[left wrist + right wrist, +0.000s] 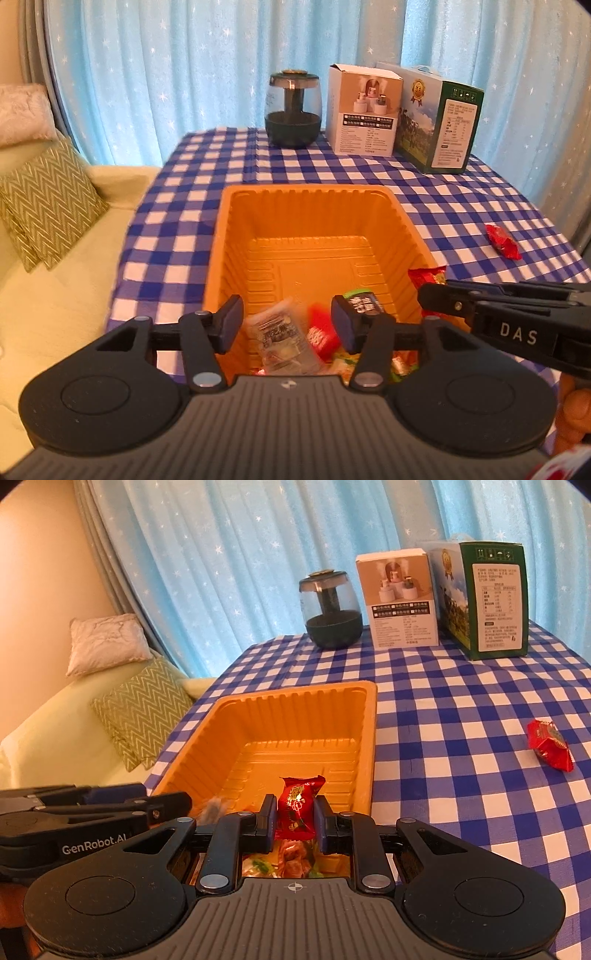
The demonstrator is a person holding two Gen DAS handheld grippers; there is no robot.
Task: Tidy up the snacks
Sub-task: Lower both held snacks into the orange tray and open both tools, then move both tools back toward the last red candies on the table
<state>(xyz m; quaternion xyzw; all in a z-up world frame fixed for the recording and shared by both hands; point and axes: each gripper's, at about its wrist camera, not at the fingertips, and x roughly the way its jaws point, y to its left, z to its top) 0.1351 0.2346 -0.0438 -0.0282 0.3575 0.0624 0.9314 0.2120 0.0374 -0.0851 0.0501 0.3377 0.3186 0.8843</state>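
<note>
Orange ribbed plastic tray (pixel 370 716) on checked worktop (pixel 461 716), right gripper (pixel 295 821) fingers clamping red-wrapped candy (pixel 297 805) above tray's near end, left gripper (pixel 286 326) fingers apart, gripping nothing, over clear wrapped snack (pixel 280 334) inside tray

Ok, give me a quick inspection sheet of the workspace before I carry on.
Surface: blue checked tablecloth.
Job's things: orange tray, snacks at its near end; one red snack loose on the cloth.
Clutter: dark glass jar, white box, green box at the far edge.
Grippers: left gripper open above the tray; right gripper shut on a red candy.
Cables: nothing seen.
Surroundings: blue curtain, sofa cushions.
</note>
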